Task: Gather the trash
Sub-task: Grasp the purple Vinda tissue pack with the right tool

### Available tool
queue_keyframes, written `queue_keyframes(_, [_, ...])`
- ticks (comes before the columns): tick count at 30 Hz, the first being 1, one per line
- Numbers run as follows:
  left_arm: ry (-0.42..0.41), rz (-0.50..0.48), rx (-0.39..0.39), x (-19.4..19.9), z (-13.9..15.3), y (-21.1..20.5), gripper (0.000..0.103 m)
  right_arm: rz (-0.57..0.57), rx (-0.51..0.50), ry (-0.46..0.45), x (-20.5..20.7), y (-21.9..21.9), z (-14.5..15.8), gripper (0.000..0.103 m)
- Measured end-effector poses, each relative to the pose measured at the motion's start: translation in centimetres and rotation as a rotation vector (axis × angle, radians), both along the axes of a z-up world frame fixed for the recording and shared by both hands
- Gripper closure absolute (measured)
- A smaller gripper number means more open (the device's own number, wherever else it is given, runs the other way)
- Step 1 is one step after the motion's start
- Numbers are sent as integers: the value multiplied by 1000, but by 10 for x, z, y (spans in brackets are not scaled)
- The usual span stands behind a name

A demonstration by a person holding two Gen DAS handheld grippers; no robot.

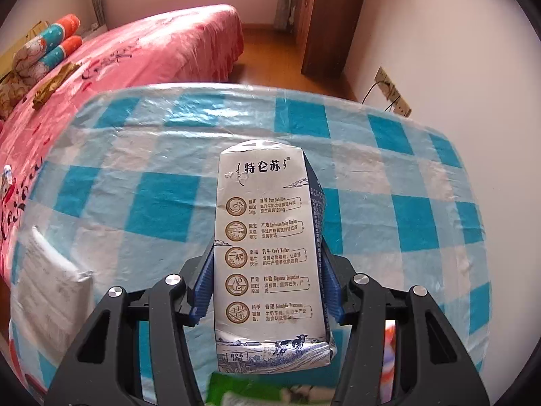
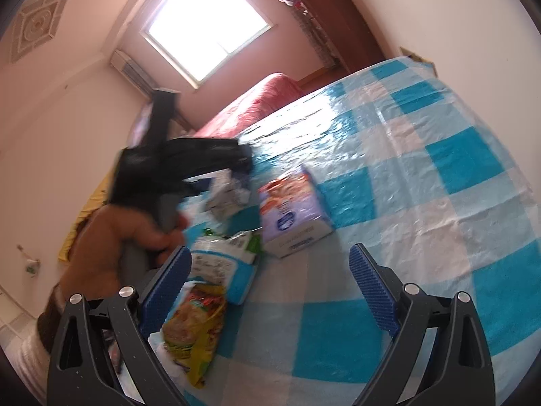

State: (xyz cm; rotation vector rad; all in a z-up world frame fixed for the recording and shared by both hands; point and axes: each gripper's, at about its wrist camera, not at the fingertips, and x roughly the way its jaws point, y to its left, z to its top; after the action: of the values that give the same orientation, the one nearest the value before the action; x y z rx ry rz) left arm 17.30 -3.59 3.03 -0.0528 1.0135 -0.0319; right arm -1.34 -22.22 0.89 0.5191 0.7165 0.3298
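1. Left gripper (image 1: 268, 287): both blue ribbed pads press the long sides of a white milk carton (image 1: 267, 253). The carton stands lengthwise between the fingers, printed face up toward the camera, cow drawing at the near end, folded end pointing away. It is pinched and held above the tablecloth (image 1: 422, 203).
2. Right gripper (image 2: 270, 291): fingers spread wide, nothing between the pads. Open checked cloth lies under the gap.
3. Just beside the right gripper's left finger (image 2: 165, 291): a yellow snack bag (image 2: 192, 331), crumpled, lying on the cloth. Whether it touches the pad I cannot tell.
4. Past the bag: a white and blue wrapper (image 2: 219, 264), then a green and white packet (image 2: 243, 242) touching it.
5. Further on: a purple and white box (image 2: 294, 213), tilted, resting on the cloth near the wrappers.
6. In the right wrist view, the person's hand (image 2: 135, 233) grips the left gripper's handle at left; that view is motion-blurred, with the carton a crumpled white patch in the jaws.
7. Table: blue and white checked plastic cloth, glossy.
8. Beyond the table: a bed with a pink cover (image 1: 152, 47), bolster pillows (image 1: 50, 44) at its head.
9. Farthest: a bright window (image 2: 206, 27) and a dark wooden wardrobe (image 1: 331, 17).
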Motion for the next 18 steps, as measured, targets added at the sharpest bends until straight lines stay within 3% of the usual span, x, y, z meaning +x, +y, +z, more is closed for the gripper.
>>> queue_keyframes(9, [-125,-83,-8,-66,33,26,48,19,-123,-4,20,20,1,10])
queue_keyframes(12, [-148,-107,-21,-94,35,37,48,53,-133,8,29,29,-1,23])
queue_keyframes(18, [-169,-135,-58,-148,37,70,48,21,-137,51,49,30,-5,29])
